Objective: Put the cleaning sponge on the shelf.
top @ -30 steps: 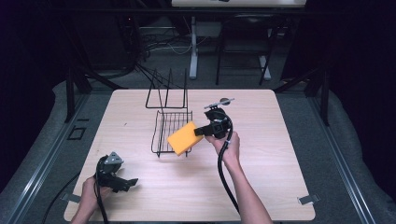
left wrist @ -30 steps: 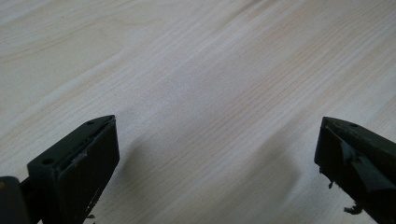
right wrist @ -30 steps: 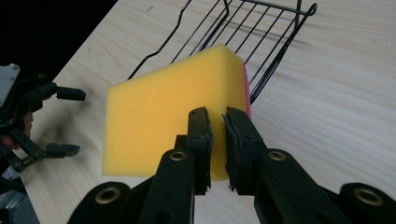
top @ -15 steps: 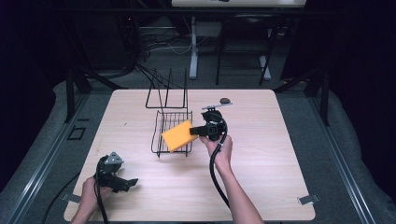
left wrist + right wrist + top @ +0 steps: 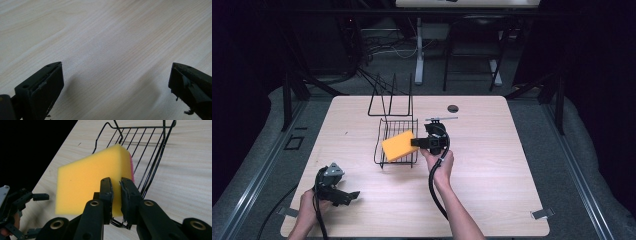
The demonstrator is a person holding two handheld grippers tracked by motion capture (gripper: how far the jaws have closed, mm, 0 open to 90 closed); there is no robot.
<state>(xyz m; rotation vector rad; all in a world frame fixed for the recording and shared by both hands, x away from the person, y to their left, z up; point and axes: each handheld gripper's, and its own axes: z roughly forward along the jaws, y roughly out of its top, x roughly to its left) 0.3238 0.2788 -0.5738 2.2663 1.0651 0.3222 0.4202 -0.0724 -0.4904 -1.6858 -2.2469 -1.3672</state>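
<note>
A yellow sponge (image 5: 398,145) with a pink underside hangs over the black wire rack (image 5: 387,128) in the middle of the table. My right gripper (image 5: 416,142) is shut on the sponge's right edge. Seen along the right gripper (image 5: 116,188), the sponge (image 5: 87,182) is pinched thin between the jaws, and the wire rack (image 5: 150,152) lies just beyond and below it. My left gripper (image 5: 353,195) rests near the table's front left corner, jaws open. The left gripper (image 5: 115,85) has only bare wood between its widely spread jaws.
The rack has an upright wire back (image 5: 392,95) on its far side. A small dark round disc (image 5: 453,108) lies on the wooden table (image 5: 512,175) behind the right gripper. Dark floor and stand legs surround the table.
My right gripper has carried the sponge leftward and a little farther back, so it now sits over the rack's basket. The left gripper has stayed put.
</note>
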